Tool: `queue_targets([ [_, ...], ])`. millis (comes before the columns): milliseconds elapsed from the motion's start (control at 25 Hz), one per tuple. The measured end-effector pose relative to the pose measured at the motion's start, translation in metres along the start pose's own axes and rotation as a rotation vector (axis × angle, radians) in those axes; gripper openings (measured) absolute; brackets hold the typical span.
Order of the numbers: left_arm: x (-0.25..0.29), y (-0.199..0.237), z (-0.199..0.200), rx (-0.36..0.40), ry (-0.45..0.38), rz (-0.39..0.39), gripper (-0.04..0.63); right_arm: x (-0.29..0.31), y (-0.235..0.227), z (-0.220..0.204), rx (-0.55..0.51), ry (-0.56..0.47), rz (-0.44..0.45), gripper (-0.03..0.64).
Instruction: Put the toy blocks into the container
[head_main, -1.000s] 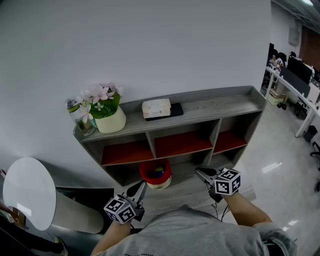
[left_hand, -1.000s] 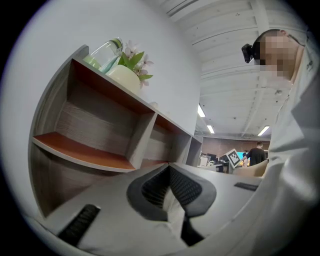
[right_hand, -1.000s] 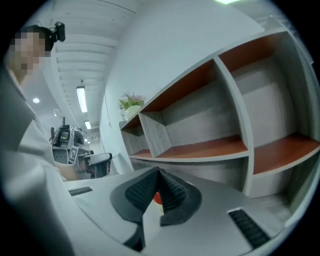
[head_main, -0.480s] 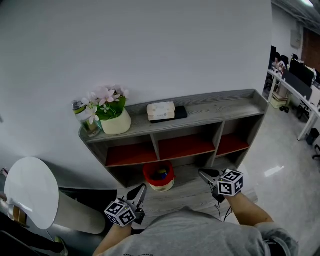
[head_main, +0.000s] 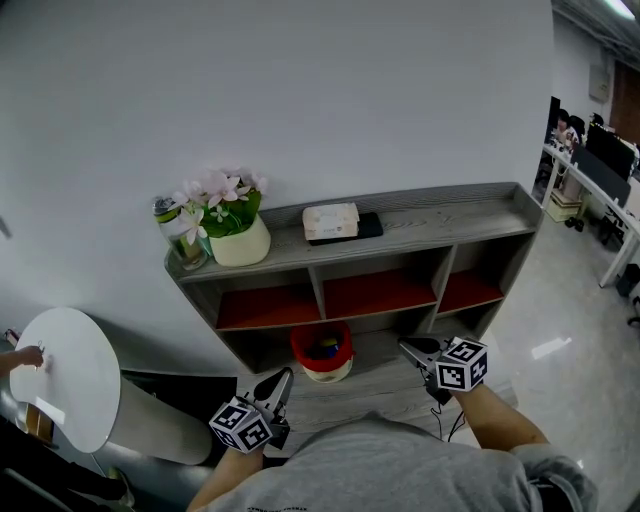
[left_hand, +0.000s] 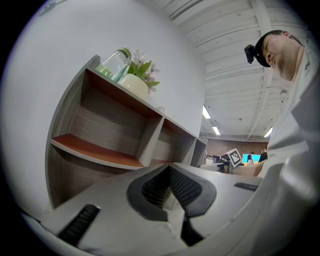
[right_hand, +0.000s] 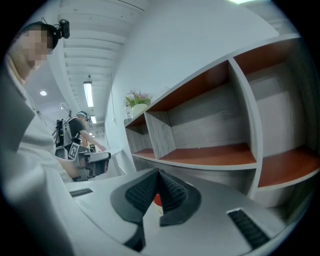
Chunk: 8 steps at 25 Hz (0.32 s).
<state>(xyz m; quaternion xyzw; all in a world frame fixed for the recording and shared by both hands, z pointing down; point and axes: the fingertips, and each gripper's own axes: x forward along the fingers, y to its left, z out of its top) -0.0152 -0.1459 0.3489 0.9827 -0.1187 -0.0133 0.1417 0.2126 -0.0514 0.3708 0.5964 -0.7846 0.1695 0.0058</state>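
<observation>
Far left, a round white table (head_main: 60, 385) with someone's hand (head_main: 24, 357) on its edge, not part of the task; just right of it, near the person's body, the left gripper (head_main: 279, 377) hangs low with its tip aimed at the shelf, and in the left gripper view its jaws are pressed together with nothing between the pads, so empty; up on the left end of the shelf unit (head_main: 450, 212) stand a glass jar (head_main: 180, 235) and a flower pot (head_main: 238, 240) with pink blooms, touching or nearly so; mid top shelf has a tissue box (head_main: 331, 220) lying partly on a black flat item (head_main: 366, 226); below, the three red-floored compartments look bare; the red container (head_main: 322, 355) sits on the low grey board at the near foot of the shelf, in front of the middle compartment, between the two grippers, and the toy blocks (head_main: 323, 347) show as dark and yellow bits inside it, too small to count; right of it the right gripper (head_main: 406, 347) is fully closed and empty too, only a sliver of the red container showing beyond its pads in its own view; office desks (head_main: 600, 170) far right; judgement: no loose block visible anywhere, so the loading step looks done, next move is probably just to check for strays and rest both grippers
</observation>
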Motion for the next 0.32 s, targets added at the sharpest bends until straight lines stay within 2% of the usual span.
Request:
queue_targets([
  [320,-0.0026,0.0059,-0.0026,-0.016,-0.009,0.014,0.031,0.0027,-0.0008,-0.0032,0.016,-0.005,0.009,0.005],
])
